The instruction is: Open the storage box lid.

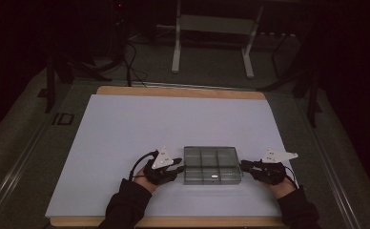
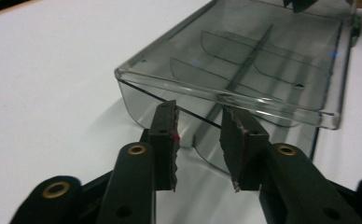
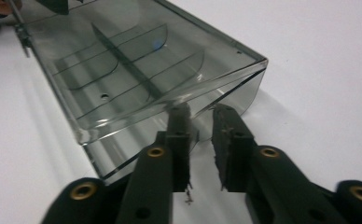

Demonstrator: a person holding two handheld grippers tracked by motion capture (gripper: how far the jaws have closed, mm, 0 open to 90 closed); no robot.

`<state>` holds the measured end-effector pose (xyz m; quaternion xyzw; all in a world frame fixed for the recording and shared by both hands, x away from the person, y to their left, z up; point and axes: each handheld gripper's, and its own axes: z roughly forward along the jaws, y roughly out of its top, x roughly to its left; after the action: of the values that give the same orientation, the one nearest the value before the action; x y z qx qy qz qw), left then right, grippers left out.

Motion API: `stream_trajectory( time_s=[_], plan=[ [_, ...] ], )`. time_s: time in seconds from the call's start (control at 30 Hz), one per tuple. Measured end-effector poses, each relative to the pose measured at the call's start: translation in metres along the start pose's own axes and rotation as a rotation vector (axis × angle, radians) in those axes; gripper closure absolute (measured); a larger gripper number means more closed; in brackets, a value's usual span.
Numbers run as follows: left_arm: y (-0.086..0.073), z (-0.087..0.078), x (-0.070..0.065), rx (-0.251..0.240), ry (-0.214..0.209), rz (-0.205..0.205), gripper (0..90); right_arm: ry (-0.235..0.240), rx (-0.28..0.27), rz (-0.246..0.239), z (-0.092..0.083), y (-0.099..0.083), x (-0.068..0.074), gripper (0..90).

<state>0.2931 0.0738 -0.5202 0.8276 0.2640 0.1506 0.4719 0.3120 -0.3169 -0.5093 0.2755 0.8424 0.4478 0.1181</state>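
In the high view, the clear plastic box (image 1: 212,164) lies on the white tabletop (image 1: 126,129), in the lower middle of the frame, a little right of centre. It is smoky grey and see-through, with a closed lid and thin dividers that cut the inside into six compartments. One small pale thing (image 1: 214,176) lies in the lower middle compartment; it is too small for me to say what it is.

My left hand-held gripper (image 1: 179,166) is at the left short end of the box, and my right hand-held gripper (image 1: 243,165) is at the right short end. Both point inward, toward each other, with the box between them. My dark sleeves enter from the bottom edge of the frame.

In the left gripper view, my two black jaws stand apart with a gap between them, and their tips reach the end wall of the box (image 2: 244,70), just under the lid rim. They do not pinch the wall. Whether the tips touch the plastic, I cannot tell.

In the right gripper view it is nearly the same: the jaws are spread a little, the tips are at the end wall of the box (image 3: 123,70) below the lid edge, and nothing is clamped between them.
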Motion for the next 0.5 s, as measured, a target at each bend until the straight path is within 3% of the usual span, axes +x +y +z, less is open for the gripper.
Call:
stream_trajectory(
  time_s=[0.5],
  plan=[
    [0.011,0.006,0.008,-0.037,0.046,0.001,64.3,-0.033,-0.026,-0.004,0.003,0.013,-0.007,67.6]
  ],
)
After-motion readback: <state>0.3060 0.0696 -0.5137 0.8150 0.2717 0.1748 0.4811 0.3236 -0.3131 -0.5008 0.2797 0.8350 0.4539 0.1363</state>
